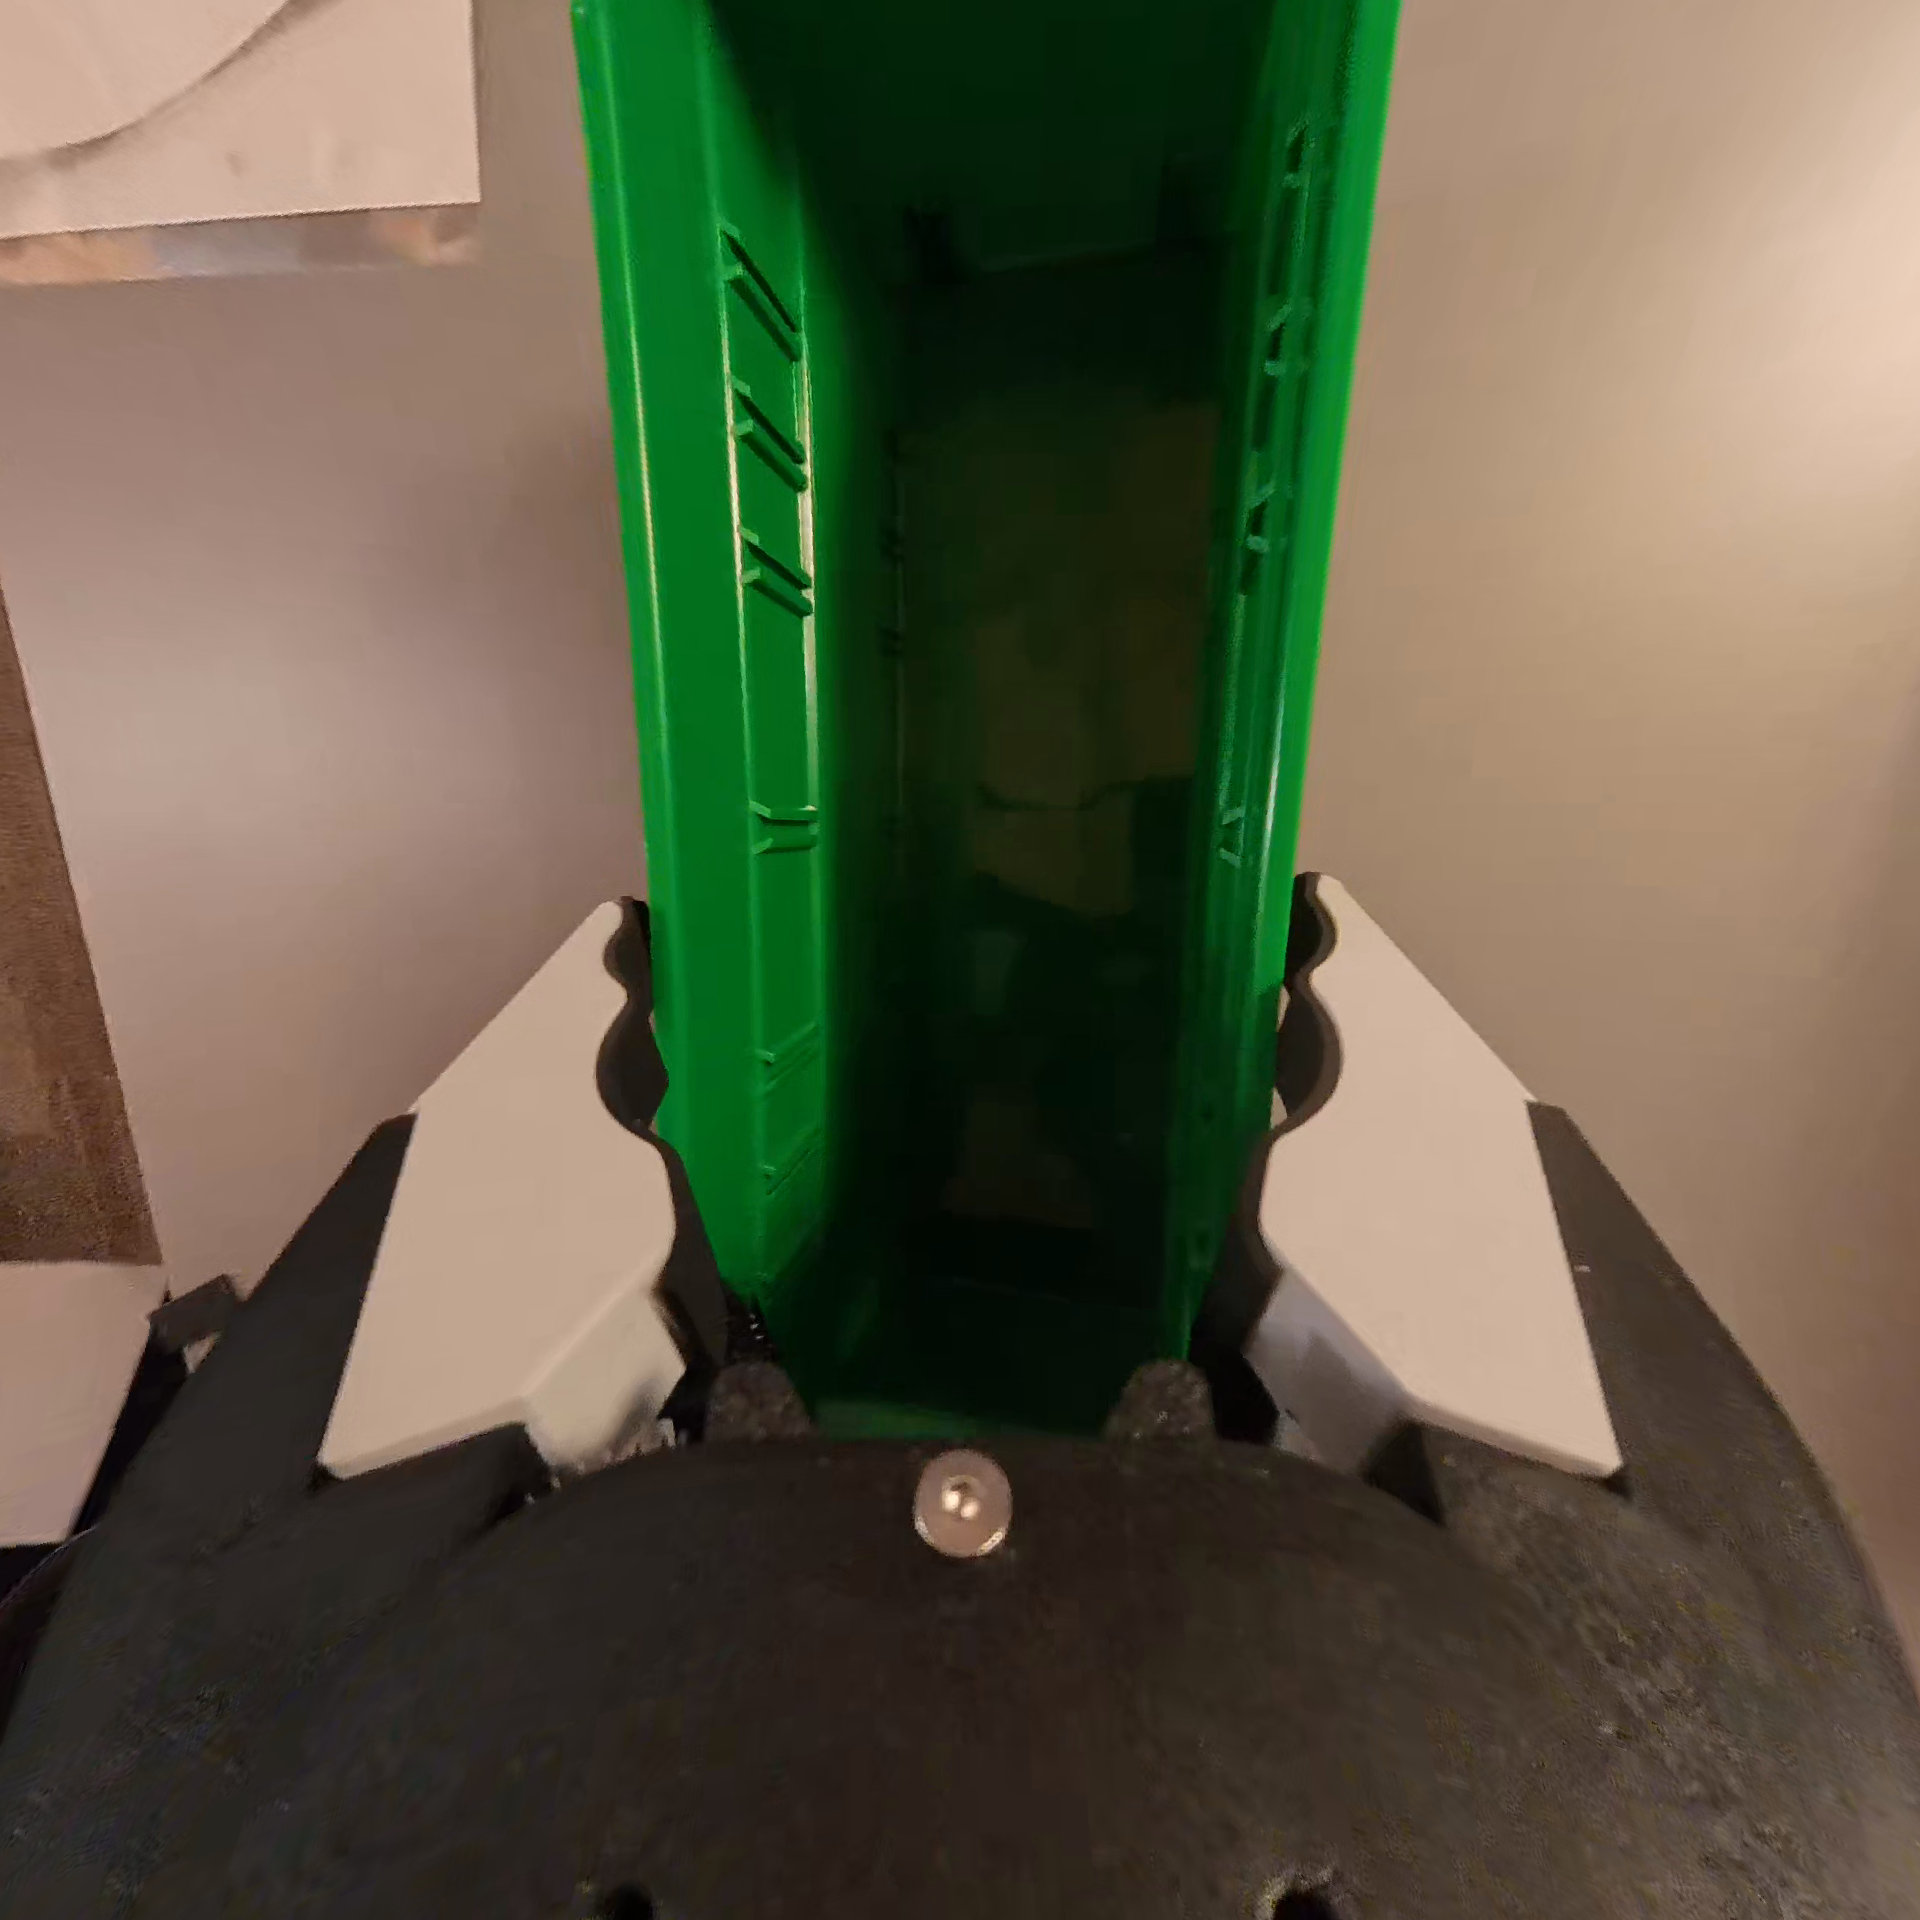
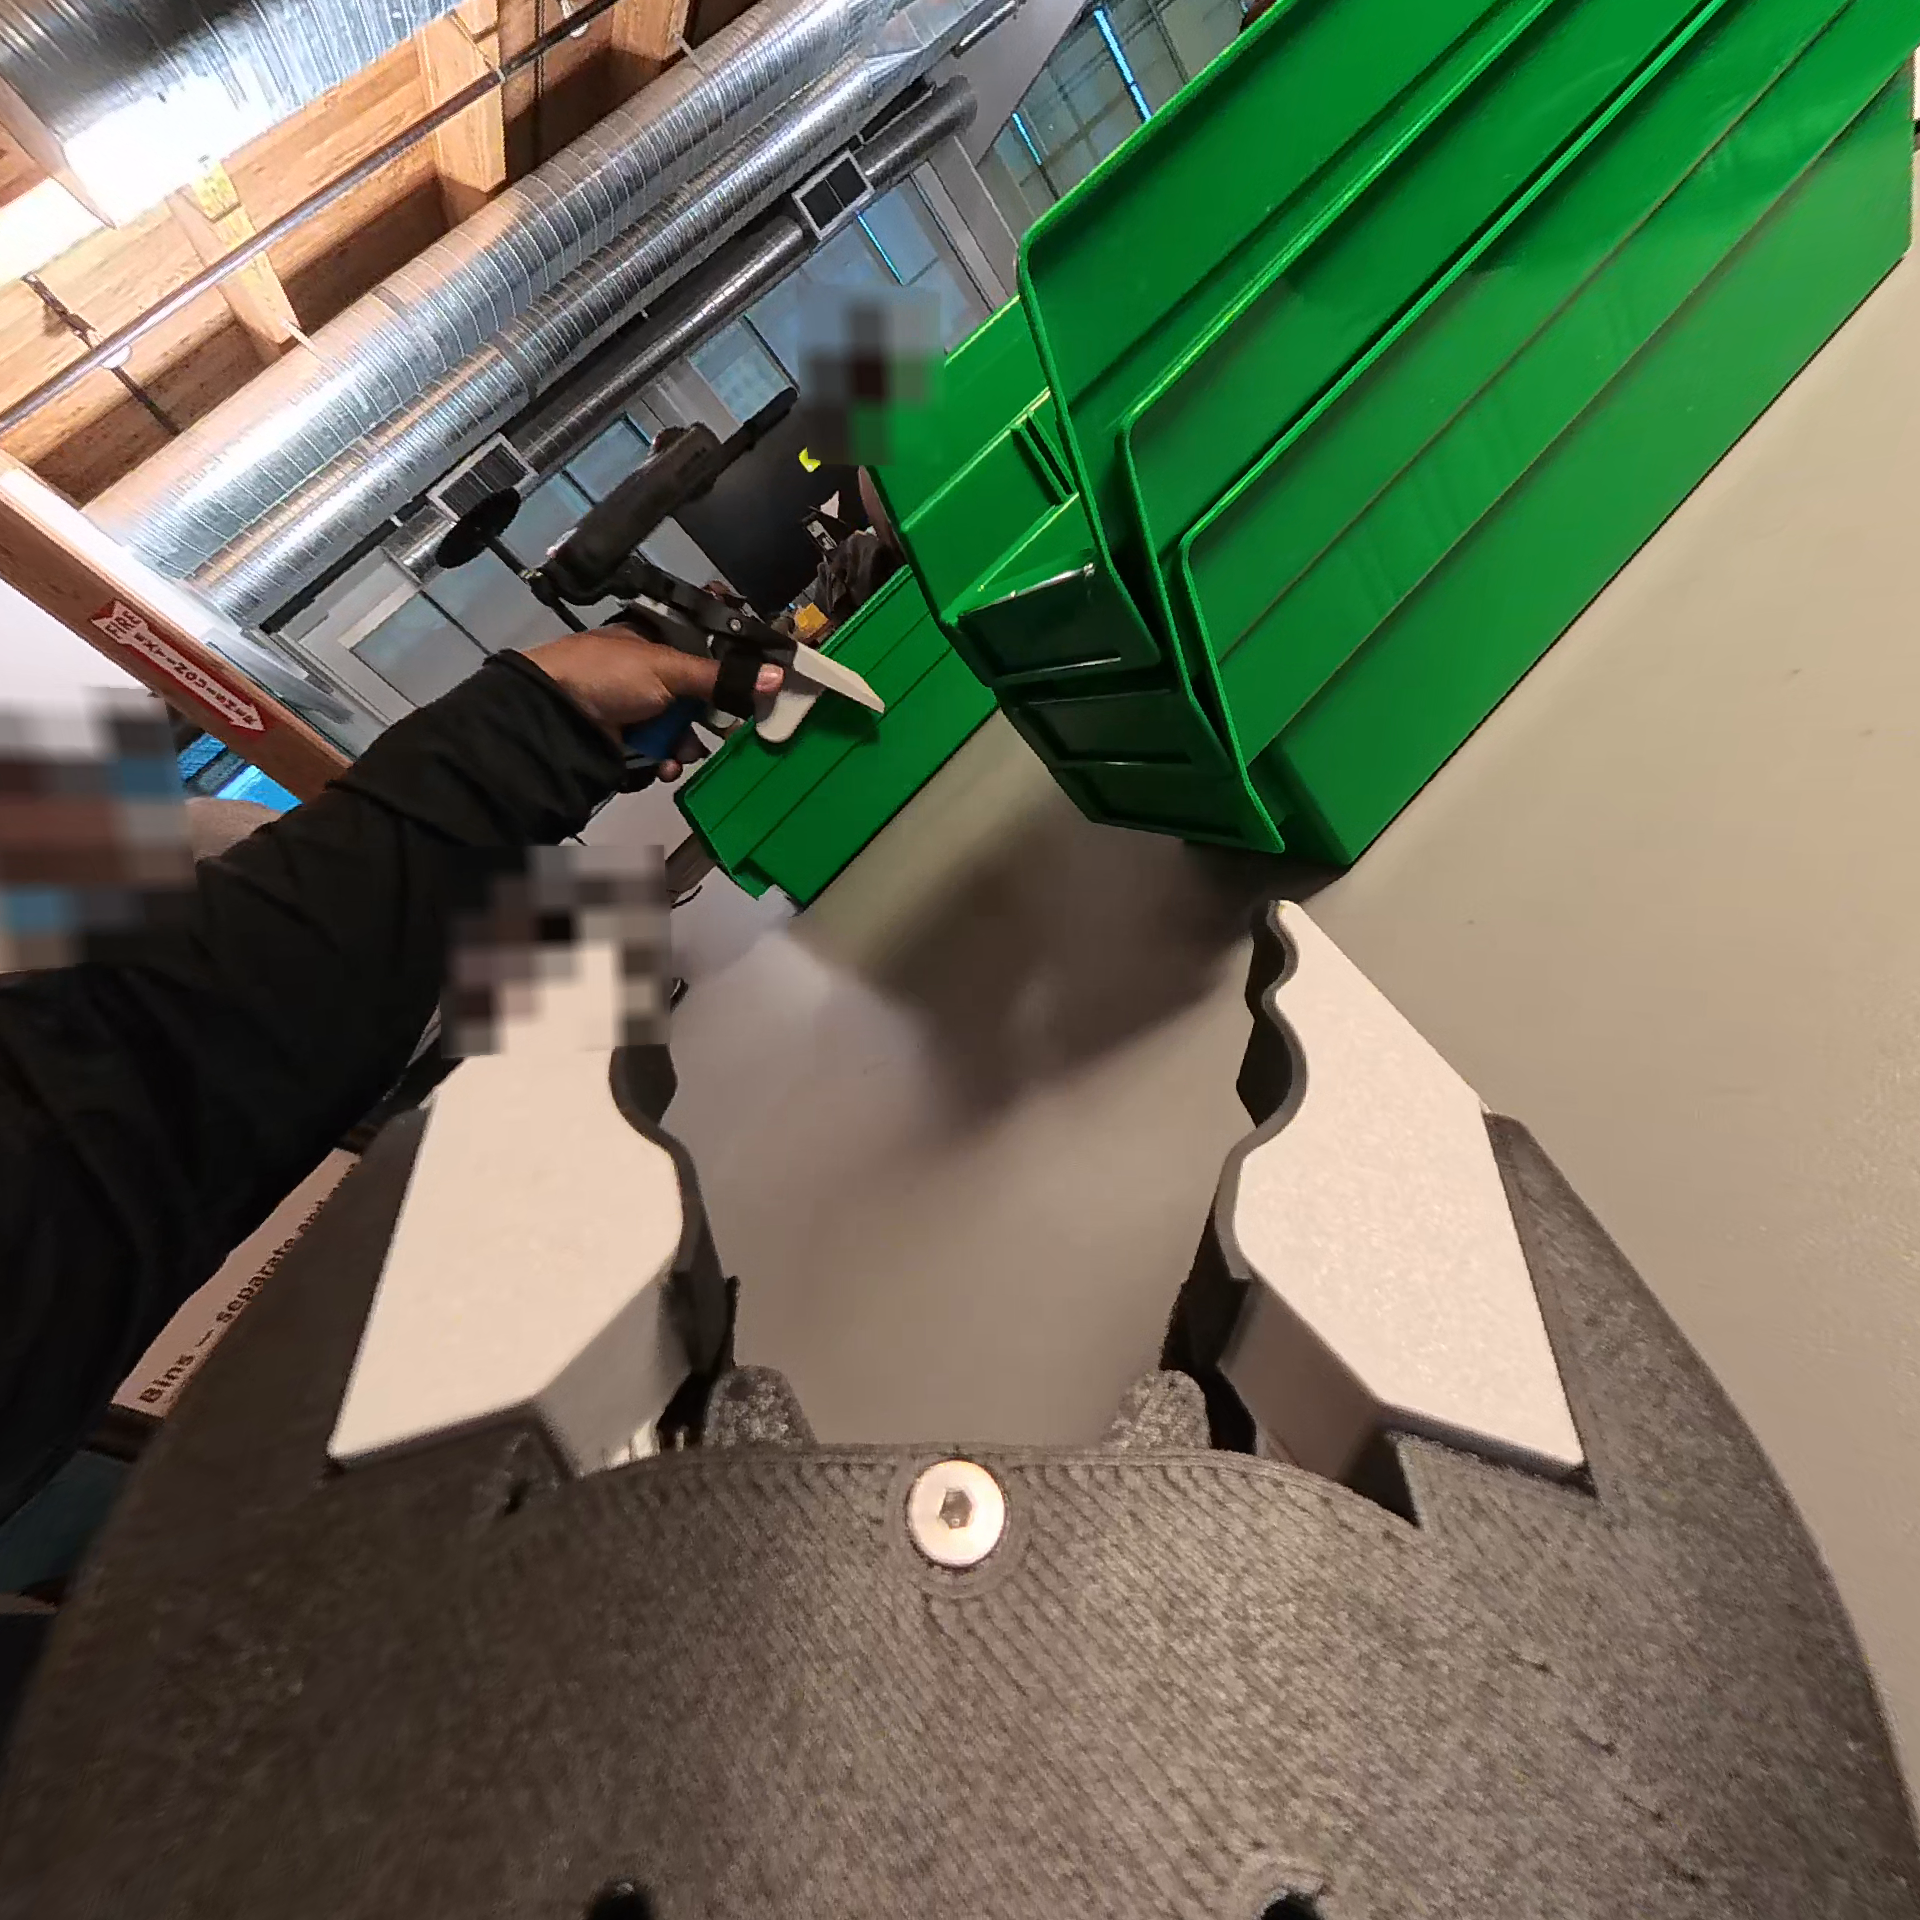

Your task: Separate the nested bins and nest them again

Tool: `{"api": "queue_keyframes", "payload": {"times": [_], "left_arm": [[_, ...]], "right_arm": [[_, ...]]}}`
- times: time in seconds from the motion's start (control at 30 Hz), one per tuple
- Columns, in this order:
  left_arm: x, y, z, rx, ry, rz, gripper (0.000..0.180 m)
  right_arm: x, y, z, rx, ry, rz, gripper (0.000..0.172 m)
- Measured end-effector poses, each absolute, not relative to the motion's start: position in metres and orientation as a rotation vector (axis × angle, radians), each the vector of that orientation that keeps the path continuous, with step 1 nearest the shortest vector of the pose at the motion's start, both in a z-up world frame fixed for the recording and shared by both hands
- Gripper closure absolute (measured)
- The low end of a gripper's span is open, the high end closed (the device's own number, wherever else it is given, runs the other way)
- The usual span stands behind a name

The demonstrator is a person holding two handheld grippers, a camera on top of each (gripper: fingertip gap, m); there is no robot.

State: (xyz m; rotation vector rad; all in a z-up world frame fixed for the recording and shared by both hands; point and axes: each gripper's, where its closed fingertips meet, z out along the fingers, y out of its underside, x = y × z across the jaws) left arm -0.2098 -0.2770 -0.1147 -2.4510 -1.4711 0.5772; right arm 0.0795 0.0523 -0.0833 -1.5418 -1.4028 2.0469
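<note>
Left wrist view
Your left claw (image 1: 961,1039): it pinches a single green bin (image 1: 997,644), one finger (image 1: 540,1122) on each long outer wall, the dark wavy pads pressed against the plastic.
Bin position: it runs straight away from your camera, open side toward you, so you look down into its dark inside and along the ribbed rims on both sides.
Background: a plain pale table (image 1: 312,623), a sheet of paper (image 1: 229,104) at the upper left and a brown patch at the left edge.
Only here: the pad contact on both walls and the inside of the held bin.

Right wrist view
Your right claw (image 2: 956,1039): its fingers stand spread with only the pale table (image 2: 1662,1039) between them. Nothing is in its grip.
Stack of bins (image 2: 1455,468): several green bins sit nested one inside another on the table, ahead and to the right of this claw, apart from it.
Held bin (image 2: 831,769): seen from outside, lifted off the table to the left of the stack, with your left hand (image 2: 623,675) and its claw at the near end.
Sleeve (image 2: 260,987): black, crossing the left side of the view.
Only here: the nested stack, your arm, the silver ducts (image 2: 468,312) and wooden beams overhead.
</note>
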Motion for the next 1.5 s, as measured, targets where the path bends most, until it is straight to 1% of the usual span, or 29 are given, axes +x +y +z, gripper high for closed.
{"api": "queue_keyframes", "payload": {"times": [0.27,0.5,0.6,0.63,0.8,1.1,1.2,1.3,1.5], "left_arm": [[-0.191,-0.262,-0.119,-2.643,-1.334,0.475,0.050],[-0.197,-0.251,-0.112,-2.631,-1.223,0.293,0.044],[-0.194,-0.249,-0.117,-2.656,-1.182,0.215,0.045],[-0.193,-0.250,-0.120,-2.665,-1.186,0.207,0.047],[-0.197,-0.242,-0.114,-2.588,-1.198,0.192,0.067],[-0.166,-0.213,-0.104,-2.530,-1.139,0.032,0.081],[-0.156,-0.188,-0.085,-2.396,-1.128,-0.047,0.084],[-0.140,-0.158,-0.054,-2.270,-1.103,-0.111,0.085],[-0.114,-0.097,0.044,-2.087,-1.014,-0.073,0.084]], "right_arm": [[0.081,0.052,-0.082,-1.530,-1.399,2.062,0.060],[0.081,0.052,-0.081,-1.526,-1.401,2.066,0.060],[0.081,0.051,-0.082,-1.532,-1.408,2.061,0.060],[0.081,0.051,-0.082,-1.534,-1.409,2.061,0.060],[0.081,0.051,-0.082,-1.533,-1.408,2.066,0.061],[0.081,0.051,-0.081,-1.530,-1.406,2.072,0.061],[0.081,0.051,-0.081,-1.527,-1.403,2.074,0.062],[0.081,0.051,-0.081,-1.526,-1.404,2.075,0.062],[0.081,0.051,-0.081,-1.528,-1.408,2.070,0.062]]}}
